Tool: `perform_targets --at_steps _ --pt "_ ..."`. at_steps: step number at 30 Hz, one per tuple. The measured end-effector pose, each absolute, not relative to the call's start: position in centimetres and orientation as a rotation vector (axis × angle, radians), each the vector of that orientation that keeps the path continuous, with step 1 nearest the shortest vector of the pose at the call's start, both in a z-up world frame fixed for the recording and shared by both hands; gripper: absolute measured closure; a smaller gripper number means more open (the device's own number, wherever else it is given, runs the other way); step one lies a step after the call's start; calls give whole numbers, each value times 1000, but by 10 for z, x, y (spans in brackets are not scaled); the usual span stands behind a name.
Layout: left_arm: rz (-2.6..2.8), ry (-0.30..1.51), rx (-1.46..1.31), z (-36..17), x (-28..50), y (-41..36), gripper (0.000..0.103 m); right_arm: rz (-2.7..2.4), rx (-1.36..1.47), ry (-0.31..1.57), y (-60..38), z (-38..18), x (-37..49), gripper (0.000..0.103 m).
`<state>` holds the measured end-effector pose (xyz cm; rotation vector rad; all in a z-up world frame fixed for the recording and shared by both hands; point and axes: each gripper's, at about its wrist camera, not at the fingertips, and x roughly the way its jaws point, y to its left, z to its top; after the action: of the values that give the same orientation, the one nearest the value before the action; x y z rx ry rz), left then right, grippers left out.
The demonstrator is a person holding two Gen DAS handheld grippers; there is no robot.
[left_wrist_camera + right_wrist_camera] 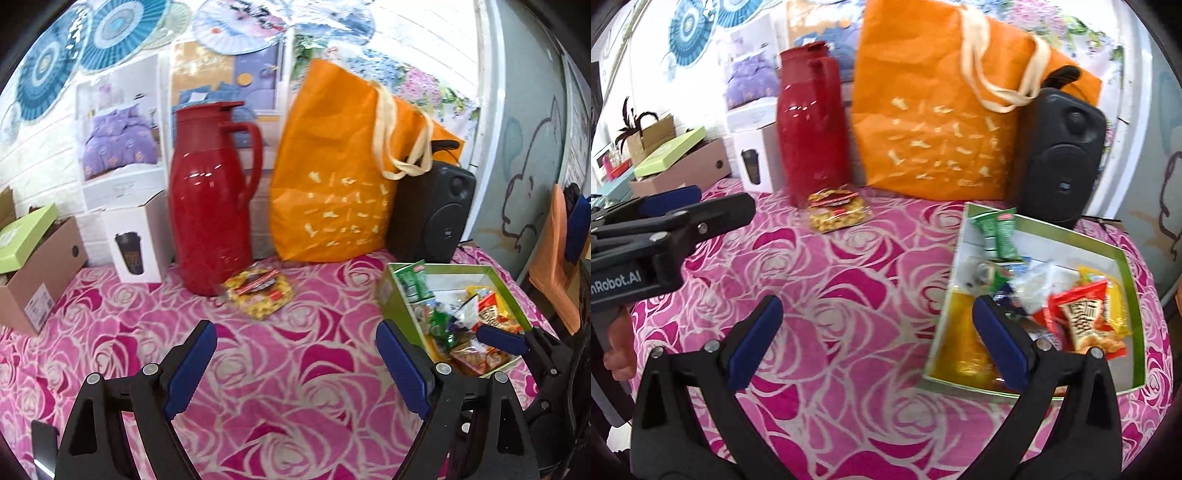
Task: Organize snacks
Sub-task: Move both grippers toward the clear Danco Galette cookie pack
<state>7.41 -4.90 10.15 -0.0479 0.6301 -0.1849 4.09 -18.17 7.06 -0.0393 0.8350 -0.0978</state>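
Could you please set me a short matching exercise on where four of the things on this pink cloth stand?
Things:
1. red jug
2. yellow snack pack
3. black speaker
4. green packets

Places:
A. inside the green box
B. loose on the cloth, in front of the jug
C. left of the orange bag
D. right of the orange bag, behind the box

Pairs: 1-C, 2-B, 3-D, 4-A

"nRobot.AI" stands in white on the black body of the left claw (698, 206); the snack wrappers' print is unreadable.
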Motion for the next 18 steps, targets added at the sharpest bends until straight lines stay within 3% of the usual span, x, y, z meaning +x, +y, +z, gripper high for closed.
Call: perform_targets --at_steps 18 --pt "-53 701 -153 74 121 39 13 -13 146 844 -178 25 134 1"
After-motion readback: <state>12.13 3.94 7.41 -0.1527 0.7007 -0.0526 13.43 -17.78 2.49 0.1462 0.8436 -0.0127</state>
